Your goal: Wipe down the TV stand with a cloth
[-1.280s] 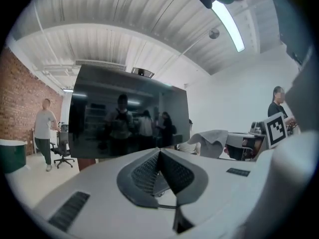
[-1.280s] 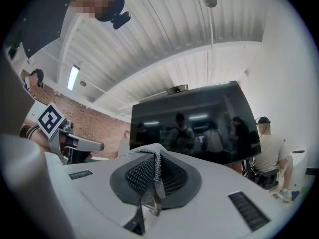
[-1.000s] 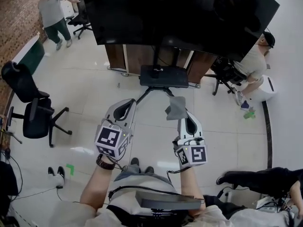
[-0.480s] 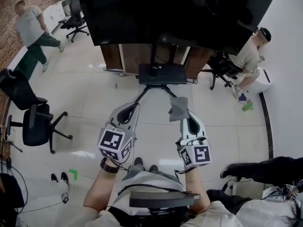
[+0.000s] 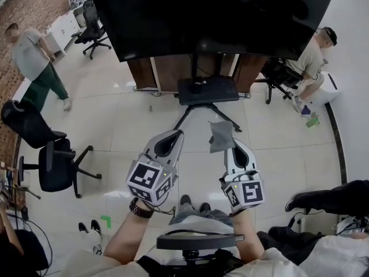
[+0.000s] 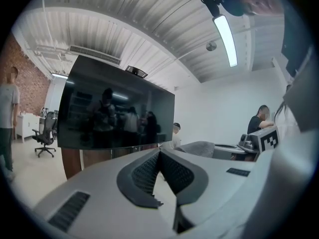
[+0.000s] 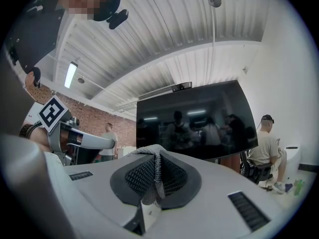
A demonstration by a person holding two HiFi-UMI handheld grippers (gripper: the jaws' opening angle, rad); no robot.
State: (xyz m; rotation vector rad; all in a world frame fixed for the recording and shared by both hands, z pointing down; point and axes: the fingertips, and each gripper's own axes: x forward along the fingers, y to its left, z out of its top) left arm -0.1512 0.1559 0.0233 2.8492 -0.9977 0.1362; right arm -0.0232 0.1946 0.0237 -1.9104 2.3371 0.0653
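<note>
Both tools are up in front of the person, side by side over the tiled floor (image 5: 115, 120). The left hand-held gripper (image 5: 177, 134) has its jaws brought together at the tips. Its own view shows the ribbed pads meeting with nothing between them, so it's empty.

Over to the right hand-held gripper (image 5: 232, 144), clamped tight on the cloth (image 5: 221, 134). In the right gripper view the grey weave is pinched between the two pads, with a fold poking out above the tips and a strip trailing down towards the camera. From the head view the cloth sticks out past the jaw tips as a crumpled grey flap, held in the air.

The TV stand (image 5: 207, 90) is straight ahead. Its black shelf sits under the big dark TV (image 5: 213, 16), and its legs splay out across the floor towards the person. The cloth is clear of the shelf. It overlaps one leg in the head view, but whether it touches that leg can't be told.

A wooden cabinet (image 5: 167, 71) stands behind the stand. A black chair (image 5: 52, 160) sits off to the left. One bystander (image 5: 34, 56) stands far left by the brick wall, and another (image 5: 311, 59) sits far right.
</note>
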